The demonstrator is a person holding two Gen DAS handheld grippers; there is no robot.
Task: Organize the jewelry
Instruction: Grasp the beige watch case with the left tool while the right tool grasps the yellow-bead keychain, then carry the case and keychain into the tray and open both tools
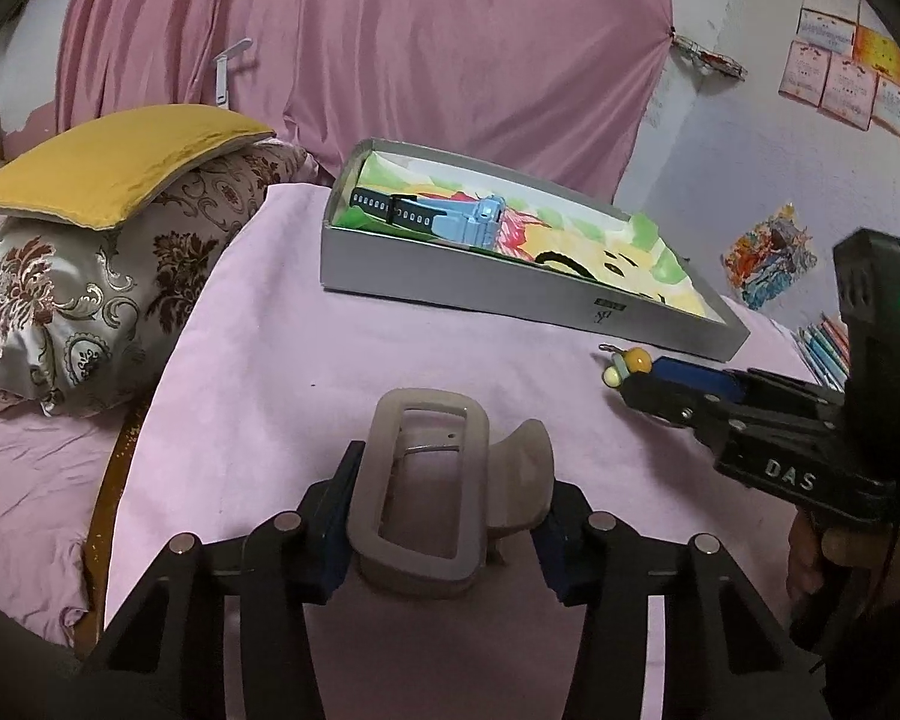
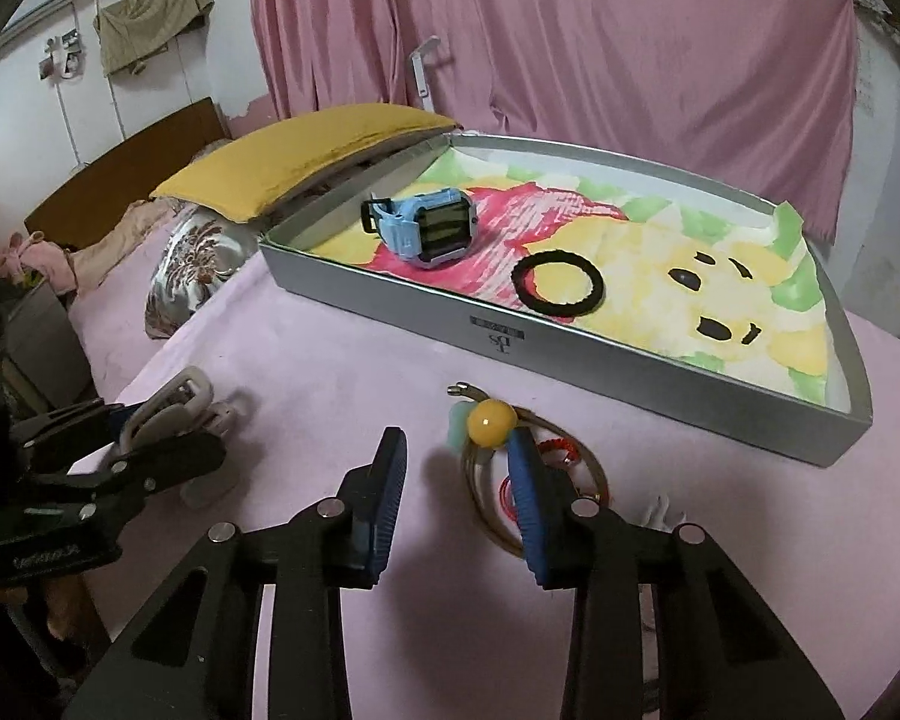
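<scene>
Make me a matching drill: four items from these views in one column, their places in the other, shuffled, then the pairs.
Things:
1. blue watch
2. black ring
3. hair claw clip
4. yellow bead

Places:
A. on the pink cloth, just outside the grey tray
B. between the left gripper fingers
C. in the tray, on the red patch
D. in the tray, on the yellow patch

Pairs: 1-C, 2-D, 3-B, 4-A
</scene>
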